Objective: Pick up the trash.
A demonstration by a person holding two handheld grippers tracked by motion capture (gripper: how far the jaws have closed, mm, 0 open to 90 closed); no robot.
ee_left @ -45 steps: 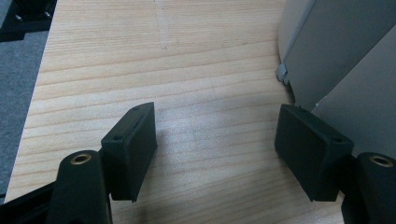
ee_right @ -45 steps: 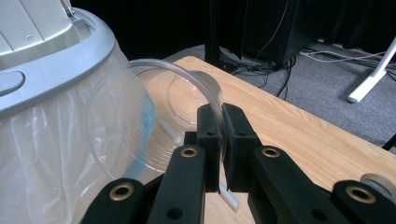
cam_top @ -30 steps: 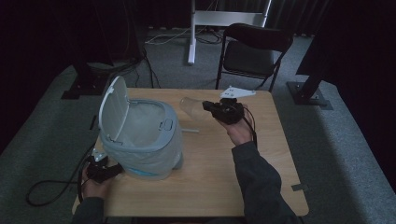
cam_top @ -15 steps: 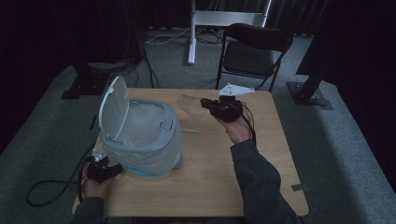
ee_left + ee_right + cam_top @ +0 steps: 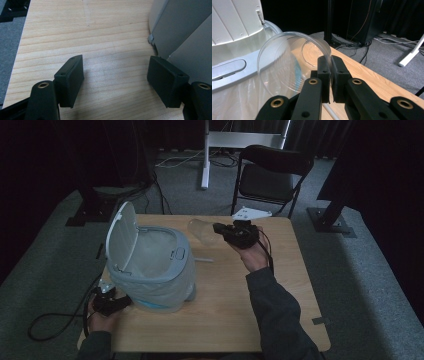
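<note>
Your right gripper [image 5: 329, 75] is clamped on the rim of a clear cup [image 5: 287, 62]; in the right gripper view the cup wall runs between the two jaws, and the cup lies on its side with its mouth toward the camera. From the high view, the cup [image 5: 200, 231] sits at about 12 o'clock on the table [image 5: 225, 320], held above the wood, just beside the bin [image 5: 155, 270] at the bin's 2 o'clock. The bin stands at 9 o'clock on the table with its lid [image 5: 120, 237] tipped up and a liner bag inside. Your left gripper [image 5: 115, 80] has its jaws wide apart with nothing between them, low over bare wood at 7 o'clock, with the bin wall [image 5: 180, 37] just beside its right-hand jaw.
</note>
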